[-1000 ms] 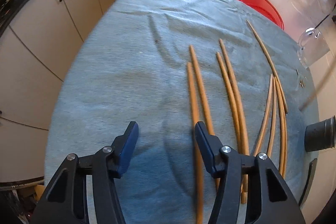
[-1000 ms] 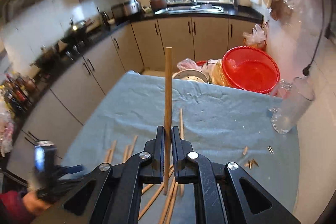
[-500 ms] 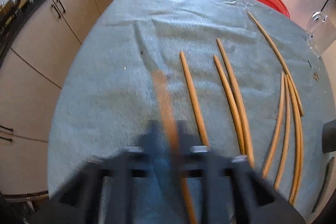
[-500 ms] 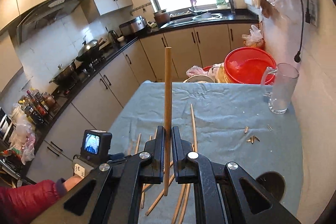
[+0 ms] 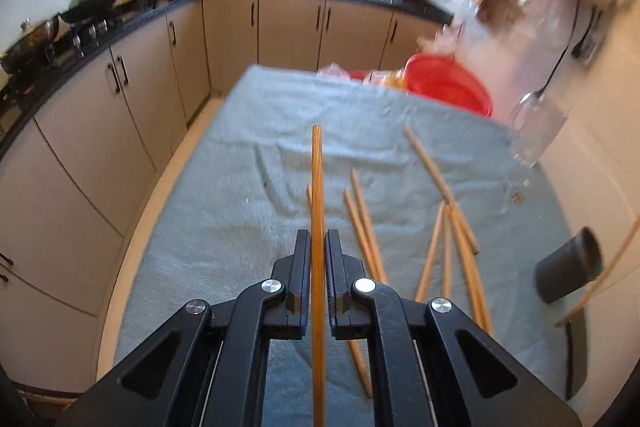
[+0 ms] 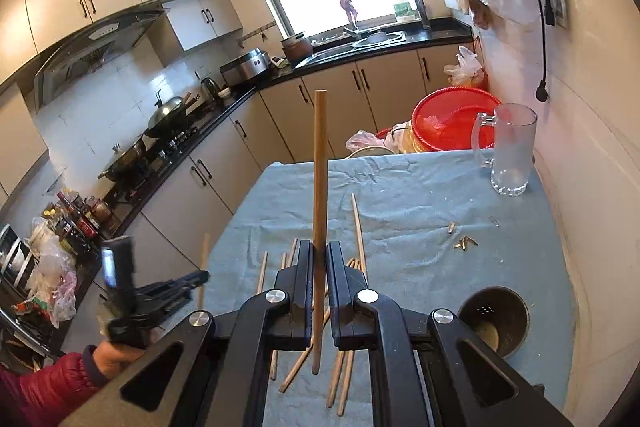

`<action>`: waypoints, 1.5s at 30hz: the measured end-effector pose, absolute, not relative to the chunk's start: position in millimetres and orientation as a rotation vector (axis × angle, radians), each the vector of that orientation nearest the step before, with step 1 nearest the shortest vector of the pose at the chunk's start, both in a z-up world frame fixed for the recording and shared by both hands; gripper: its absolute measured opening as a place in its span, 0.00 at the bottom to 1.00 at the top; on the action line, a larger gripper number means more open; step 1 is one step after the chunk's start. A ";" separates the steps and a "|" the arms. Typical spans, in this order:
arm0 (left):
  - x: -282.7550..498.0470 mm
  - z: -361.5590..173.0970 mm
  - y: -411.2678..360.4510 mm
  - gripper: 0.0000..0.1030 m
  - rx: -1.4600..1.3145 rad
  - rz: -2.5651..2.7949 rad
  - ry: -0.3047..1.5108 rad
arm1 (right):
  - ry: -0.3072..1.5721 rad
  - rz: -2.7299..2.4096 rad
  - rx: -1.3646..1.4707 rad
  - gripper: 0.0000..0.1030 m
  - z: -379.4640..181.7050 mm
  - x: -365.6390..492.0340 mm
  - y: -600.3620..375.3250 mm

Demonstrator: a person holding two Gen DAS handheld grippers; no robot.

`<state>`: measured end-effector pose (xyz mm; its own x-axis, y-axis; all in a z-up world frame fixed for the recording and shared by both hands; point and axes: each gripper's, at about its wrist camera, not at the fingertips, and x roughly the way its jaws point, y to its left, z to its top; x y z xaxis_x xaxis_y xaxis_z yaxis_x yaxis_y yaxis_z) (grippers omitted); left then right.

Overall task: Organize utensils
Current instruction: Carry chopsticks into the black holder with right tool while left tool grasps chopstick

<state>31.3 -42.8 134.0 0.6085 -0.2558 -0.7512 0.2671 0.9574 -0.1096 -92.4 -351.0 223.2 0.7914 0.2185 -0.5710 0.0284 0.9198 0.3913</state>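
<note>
1. Two grips are live: your left gripper (image 5: 318,247) is clamped on one chopstick (image 5: 317,195), and your right gripper (image 6: 319,259) pinches another chopstick (image 6: 320,163), both sticks poking forward past the jaws.
2. Each stick is caught near its lower part, with a long free length ahead. My guess is a quick swing would let either one pivot or slide between the pads.
3. Watch the dark holder (image 6: 493,315) standing just right of your right gripper on the blue cloth (image 6: 420,227); a slanted entry could catch its rim and tip it.
4. Several loose chopsticks (image 5: 448,251) lie scattered and crossing on the cloth. They are slim, round, smooth wood, so they will likely roll if nudged.
5. Keep clear of the glass mug (image 6: 512,155) at the far right edge.
</note>
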 end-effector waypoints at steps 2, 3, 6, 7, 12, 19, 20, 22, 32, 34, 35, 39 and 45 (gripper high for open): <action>24.7 148.7 -41.4 0.06 -0.001 -0.312 0.843 | 0.647 0.109 0.400 0.06 226.0 -97.4 -354.5; 23.3 154.3 -42.2 0.06 -0.005 -0.313 0.832 | 0.643 0.107 0.402 0.07 227.0 -99.3 -356.0; 12.4 173.7 -45.8 0.06 -0.001 -0.327 0.799 | 0.623 0.101 0.410 0.07 232.2 -108.0 -363.4; 10.6 179.7 -47.7 0.06 -0.004 -0.334 0.788 | 0.612 0.090 0.412 0.07 234.1 -112.3 -367.1; 0.7 213.7 -68.7 0.06 -0.013 -0.393 0.743 | 0.575 0.043 0.432 0.07 241.0 -132.2 -387.7; -1.5 242.0 -149.9 0.06 -0.037 -0.570 0.732 | 0.541 -0.076 0.437 0.07 242.7 -159.6 -426.2; -1.4 245.8 -169.5 0.06 -0.038 -0.607 0.730 | 0.538 -0.097 0.435 0.07 241.4 -162.2 -431.7; -1.6 249.7 -199.4 0.06 -0.043 -0.658 0.721 | 0.537 -0.138 0.419 0.06 238.8 -165.0 -441.2; 4.9 242.7 -311.1 0.06 -0.088 -0.779 0.684 | 0.503 -0.258 0.404 0.07 234.7 -156.2 -474.1; 7.0 239.3 -325.7 0.06 -0.095 -0.782 0.664 | 0.513 -0.270 0.405 0.07 229.2 -151.3 -476.4; 8.6 236.0 -333.4 0.06 -0.098 -0.785 0.665 | 0.521 -0.275 0.399 0.07 225.3 -149.0 -477.5; 14.4 223.5 -351.6 0.06 -0.132 -0.791 0.663 | 0.554 -0.286 0.423 0.07 206.0 -143.1 -484.1; 17.3 200.6 -368.2 0.06 -0.098 -0.800 0.686 | 0.596 -0.288 0.440 0.07 186.4 -138.6 -483.9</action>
<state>17.3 -368.2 200.6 0.4942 -0.6894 -0.5296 0.6284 0.7043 -0.3302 -138.6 -483.9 186.4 0.7921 -0.1345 -0.5954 0.3831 0.8689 0.3134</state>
